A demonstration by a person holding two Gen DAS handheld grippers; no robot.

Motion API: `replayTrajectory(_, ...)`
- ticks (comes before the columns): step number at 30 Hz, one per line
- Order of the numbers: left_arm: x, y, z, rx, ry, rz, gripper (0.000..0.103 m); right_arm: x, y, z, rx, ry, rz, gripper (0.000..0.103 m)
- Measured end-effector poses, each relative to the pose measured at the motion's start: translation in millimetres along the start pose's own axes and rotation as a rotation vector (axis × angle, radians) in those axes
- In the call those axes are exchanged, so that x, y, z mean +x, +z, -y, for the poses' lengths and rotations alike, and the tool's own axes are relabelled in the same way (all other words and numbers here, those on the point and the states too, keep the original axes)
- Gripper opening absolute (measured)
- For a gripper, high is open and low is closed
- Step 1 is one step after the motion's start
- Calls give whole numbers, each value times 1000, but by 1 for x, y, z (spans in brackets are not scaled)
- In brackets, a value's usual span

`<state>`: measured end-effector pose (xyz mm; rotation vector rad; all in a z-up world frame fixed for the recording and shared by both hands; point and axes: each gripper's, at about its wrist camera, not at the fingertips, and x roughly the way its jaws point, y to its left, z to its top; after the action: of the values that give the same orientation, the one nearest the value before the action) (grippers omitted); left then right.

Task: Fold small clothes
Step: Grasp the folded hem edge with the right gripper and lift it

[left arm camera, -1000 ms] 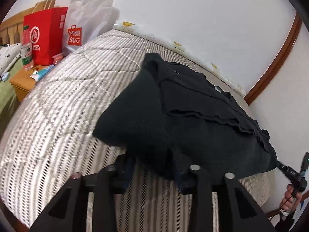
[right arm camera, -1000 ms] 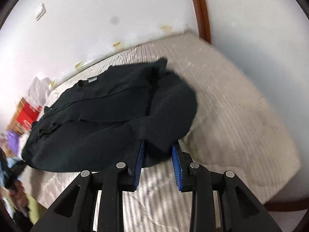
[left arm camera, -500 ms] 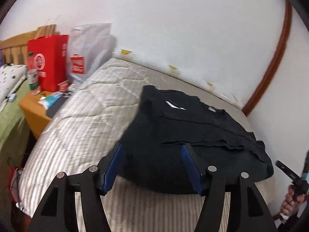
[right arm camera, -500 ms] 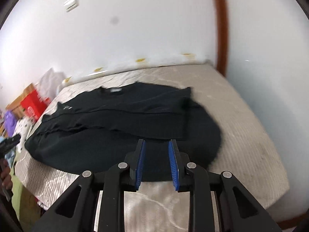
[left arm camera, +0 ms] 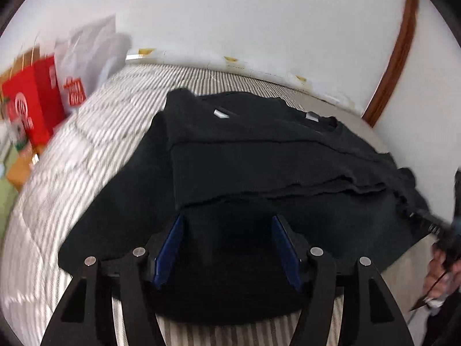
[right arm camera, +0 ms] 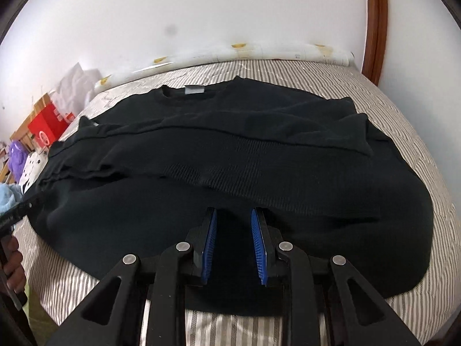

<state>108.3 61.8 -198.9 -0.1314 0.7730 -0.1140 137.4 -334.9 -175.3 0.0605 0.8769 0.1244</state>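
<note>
Even, soft daylight; fisheye bending and dark corners; left view motion-blurred, right view sharp.

Wall: I saw plain white wall [right arm camera: 201, 14] behind.
Trim: brown wooden strip [right arm camera: 374, 23] ran upward.
Bed: striped quilted mattress [left arm camera: 86, 150] filled my view.

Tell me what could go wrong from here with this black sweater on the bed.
The sweater near hem lies close to the mattress front edge; a tug toward you could drag it off. The folded layers look uneven and rippled on the left, so another fold may lock in creases. Both grippers, left and right, stand open above thick knit, and a shallow pinch might catch one layer only.
</note>
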Motion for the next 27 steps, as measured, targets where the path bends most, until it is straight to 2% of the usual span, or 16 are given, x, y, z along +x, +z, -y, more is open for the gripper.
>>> replayTrajectory(3, 8, 11, 6, 25, 23, -7, 61, 3, 12, 1, 29, 9, -4, 24)
replayTrajectory(7, 22, 29, 6, 21, 20, -14, 61, 11, 32, -4, 4, -11, 4, 24)
replayTrajectory(9, 30, 39, 7, 14, 18, -17, 61, 18, 44, -2, 9, -14, 0, 20)
replayTrajectory(14, 52, 79, 0, -39, -39, -34, 61, 34, 84, 4, 16, 1, 14, 18)
replayTrajectory(19, 74, 118, -6, -83, -14, -18, 61, 50, 128, 1, 5, 1, 41, 18)
replayTrajectory(23, 81, 131, -12, -93, 5, -4, 61, 36, 140, -1, -13, 14, 125, 26)
replayTrajectory(24, 83, 132, -13, -89, 9, -6, 61, 34, 139, 1, -19, 14, 138, 31)
replayTrajectory(25, 86, 133, -14, -80, 17, -8, 61, 32, 137, 4, -26, 7, 149, 35)
replayTrajectory(27, 92, 134, -14, -51, 44, -14, 61, 33, 133, 13, -39, -34, 148, 37)
